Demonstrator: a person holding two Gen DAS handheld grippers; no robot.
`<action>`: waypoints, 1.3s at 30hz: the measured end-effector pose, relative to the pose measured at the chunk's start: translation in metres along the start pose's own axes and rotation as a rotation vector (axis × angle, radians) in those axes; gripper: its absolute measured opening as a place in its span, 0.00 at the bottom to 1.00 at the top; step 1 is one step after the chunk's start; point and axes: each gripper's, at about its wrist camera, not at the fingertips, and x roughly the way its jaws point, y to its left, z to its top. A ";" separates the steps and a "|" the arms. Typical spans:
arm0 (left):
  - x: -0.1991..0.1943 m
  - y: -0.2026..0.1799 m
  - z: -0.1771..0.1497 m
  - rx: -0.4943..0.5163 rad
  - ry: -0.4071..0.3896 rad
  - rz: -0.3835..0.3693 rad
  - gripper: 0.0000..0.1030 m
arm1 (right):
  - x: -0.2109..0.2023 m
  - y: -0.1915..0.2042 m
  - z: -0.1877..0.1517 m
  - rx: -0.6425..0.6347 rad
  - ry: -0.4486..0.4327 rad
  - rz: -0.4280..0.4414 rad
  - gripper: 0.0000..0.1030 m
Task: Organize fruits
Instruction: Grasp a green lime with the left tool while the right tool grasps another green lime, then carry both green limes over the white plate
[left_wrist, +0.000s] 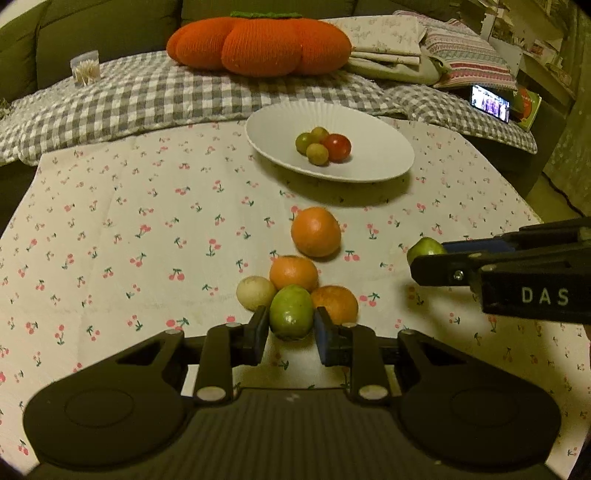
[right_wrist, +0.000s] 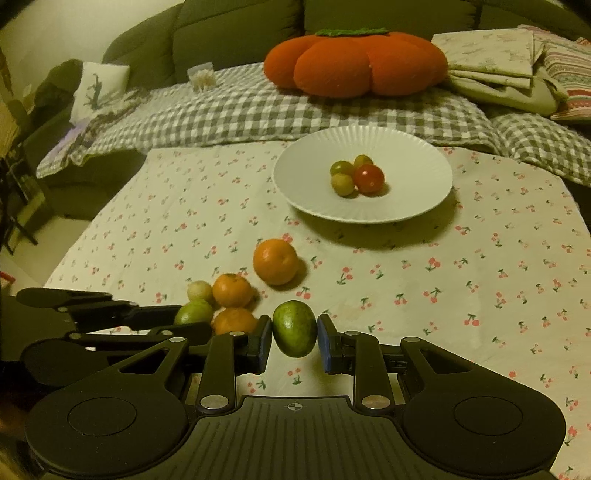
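Note:
A white plate (left_wrist: 384, 158) (right_wrist: 310, 192) at the back of the table holds three small green fruits and a red tomato (left_wrist: 338, 147) (right_wrist: 368, 178). My left gripper (left_wrist: 291, 326) is shut on a green fruit (left_wrist: 291, 312), in a cluster with a pale fruit (left_wrist: 255, 292) and three oranges (left_wrist: 316, 231). My right gripper (right_wrist: 294, 334) is shut on another green fruit (right_wrist: 294, 328), right of the cluster, and it shows in the left wrist view (left_wrist: 424, 254). The left gripper and its fruit (right_wrist: 194, 312) show in the right wrist view.
The table wears a cherry-print cloth (left_wrist: 147, 240). Behind it lies a checked blanket (left_wrist: 147, 96) with an orange pumpkin cushion (left_wrist: 258, 42), folded linens (left_wrist: 388, 40), a toothpick jar (left_wrist: 85, 68) and a lit phone (left_wrist: 490, 103).

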 end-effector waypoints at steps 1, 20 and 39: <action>0.000 -0.001 0.001 -0.001 -0.001 0.001 0.24 | 0.000 -0.001 0.001 0.004 -0.003 -0.002 0.24; -0.006 -0.005 0.022 -0.016 -0.066 0.036 0.24 | -0.002 -0.016 0.010 0.065 -0.036 -0.020 0.24; 0.019 -0.004 0.071 -0.021 -0.154 0.055 0.24 | -0.002 -0.045 0.031 0.125 -0.101 -0.056 0.24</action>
